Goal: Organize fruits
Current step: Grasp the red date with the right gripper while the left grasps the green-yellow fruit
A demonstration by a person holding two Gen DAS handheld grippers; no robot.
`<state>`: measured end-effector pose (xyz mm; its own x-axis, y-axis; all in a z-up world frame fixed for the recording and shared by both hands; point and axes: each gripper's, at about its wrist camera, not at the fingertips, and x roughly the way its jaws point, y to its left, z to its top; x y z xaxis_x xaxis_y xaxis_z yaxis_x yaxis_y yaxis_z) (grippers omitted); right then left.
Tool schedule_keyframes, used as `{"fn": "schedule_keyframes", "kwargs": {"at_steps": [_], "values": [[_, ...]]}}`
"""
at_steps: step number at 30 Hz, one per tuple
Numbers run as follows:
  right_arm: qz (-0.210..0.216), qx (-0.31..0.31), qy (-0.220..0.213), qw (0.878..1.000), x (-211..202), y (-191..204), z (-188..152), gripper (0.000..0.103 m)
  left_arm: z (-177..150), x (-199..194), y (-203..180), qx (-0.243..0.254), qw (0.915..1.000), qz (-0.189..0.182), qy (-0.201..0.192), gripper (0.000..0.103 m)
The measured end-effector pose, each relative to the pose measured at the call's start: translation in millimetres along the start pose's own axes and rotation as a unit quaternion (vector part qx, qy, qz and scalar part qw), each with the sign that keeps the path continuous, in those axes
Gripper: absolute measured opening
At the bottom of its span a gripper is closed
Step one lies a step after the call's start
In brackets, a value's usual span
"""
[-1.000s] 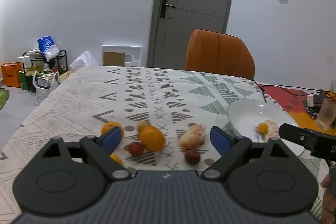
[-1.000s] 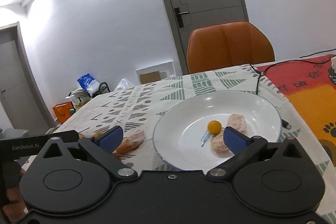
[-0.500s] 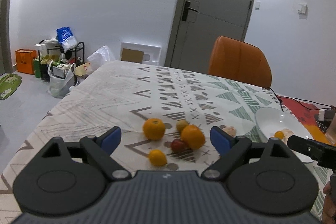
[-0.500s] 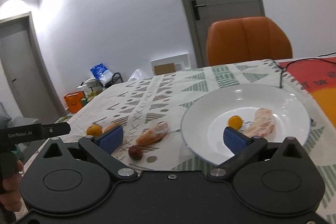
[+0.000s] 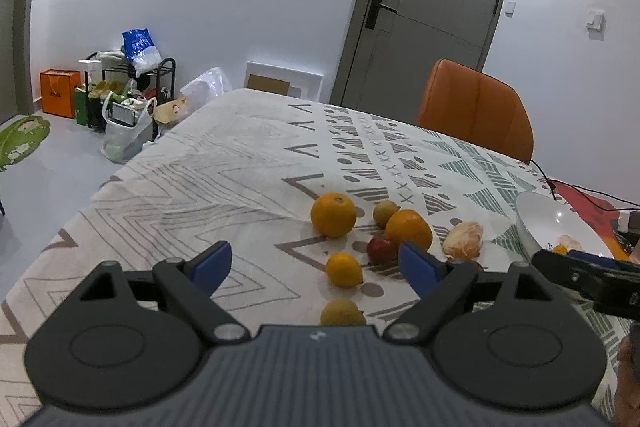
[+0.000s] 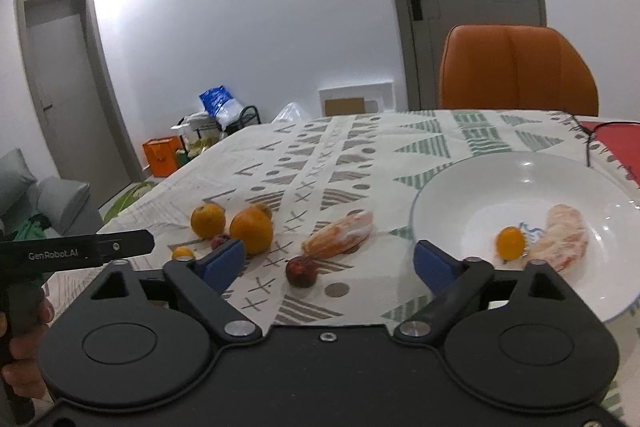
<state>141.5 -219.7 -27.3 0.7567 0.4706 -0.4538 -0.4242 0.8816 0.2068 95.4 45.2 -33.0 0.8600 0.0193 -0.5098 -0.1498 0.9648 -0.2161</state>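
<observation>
The only words that can be read are "GenRobot.AI". They are in pale letters on the long black bar of the left gripper (image 6: 76, 251), seen from the right wrist camera at the left edge, with a hand under it. The black bar of the right gripper (image 5: 592, 277), seen from the left wrist camera, has a pale mark near its end at the picture's edge, but it is cut off and cannot be read. The blue bag (image 5: 138, 47) on the rack by the wall has white marks too small to read. The orange bag (image 6: 160, 157) on the floor has a dark mark, also too small.
</observation>
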Motion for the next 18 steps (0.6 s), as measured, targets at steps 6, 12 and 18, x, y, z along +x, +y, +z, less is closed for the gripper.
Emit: {"fn": "schedule_keyframes", "kwargs": {"at_steps": [6,12,18], "values": [[0.004,-0.005,0.015,1.000,13,7,0,0.082,-4,11,4,-0.003,0.9999,-0.007,0.011,0.088],[0.007,-0.012,0.029,0.999,25,14,0,0.080,-5,17,9,-0.010,0.9997,-0.014,0.015,0.087],[0.011,-0.018,0.043,0.999,36,20,-2,0.076,-5,22,11,-0.013,0.9995,-0.022,0.020,0.084]]}}
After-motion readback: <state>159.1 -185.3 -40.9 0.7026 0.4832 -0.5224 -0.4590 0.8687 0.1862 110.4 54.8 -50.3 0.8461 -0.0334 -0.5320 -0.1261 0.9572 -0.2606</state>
